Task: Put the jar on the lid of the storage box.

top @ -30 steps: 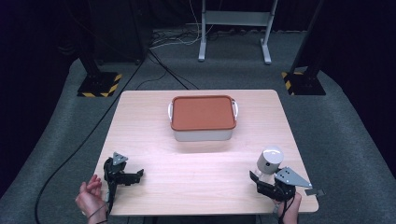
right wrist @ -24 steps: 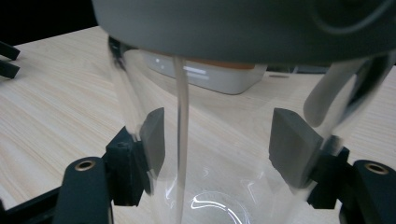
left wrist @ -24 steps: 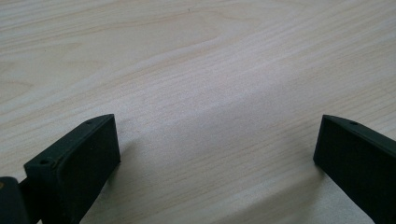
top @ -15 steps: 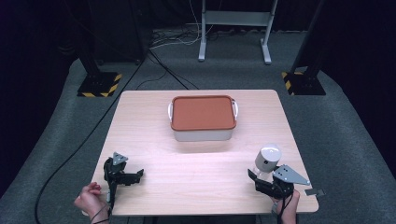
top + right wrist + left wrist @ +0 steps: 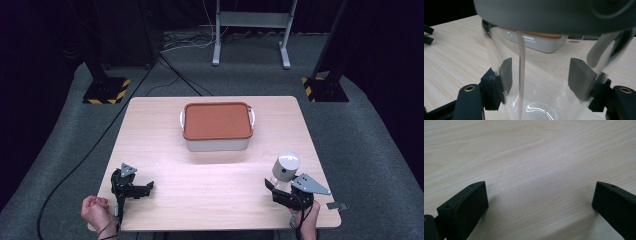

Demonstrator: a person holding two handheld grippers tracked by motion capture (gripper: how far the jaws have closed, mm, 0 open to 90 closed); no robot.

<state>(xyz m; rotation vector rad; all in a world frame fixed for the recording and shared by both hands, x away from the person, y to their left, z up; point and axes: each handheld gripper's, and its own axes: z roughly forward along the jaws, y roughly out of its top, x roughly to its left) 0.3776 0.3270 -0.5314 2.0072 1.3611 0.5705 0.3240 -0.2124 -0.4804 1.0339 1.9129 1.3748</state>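
Wooden table (image 5: 215, 175). White box (image 5: 217, 141) with a red-brown lid (image 5: 217, 120) sits at centre, toward the far side, lid on.

Left gripper (image 5: 142, 189) at the near left corner, held by the left hand (image 5: 95, 210), jaws spread wide with only bare tabletop (image 5: 536, 170) between them, low over the wood.

Right gripper (image 5: 272, 189) at the near right, held by the right hand (image 5: 305, 220). A clear jar (image 5: 285, 170) with a grey lid (image 5: 288, 163) stands upright just ahead of it. In the right gripper view the jar (image 5: 541, 82) sits between the jaws, grey pads (image 5: 580, 77) either side of the glass; cannot tell whether the pads touch it. Box (image 5: 536, 41) visible behind through the glass. Box and jar are well apart.
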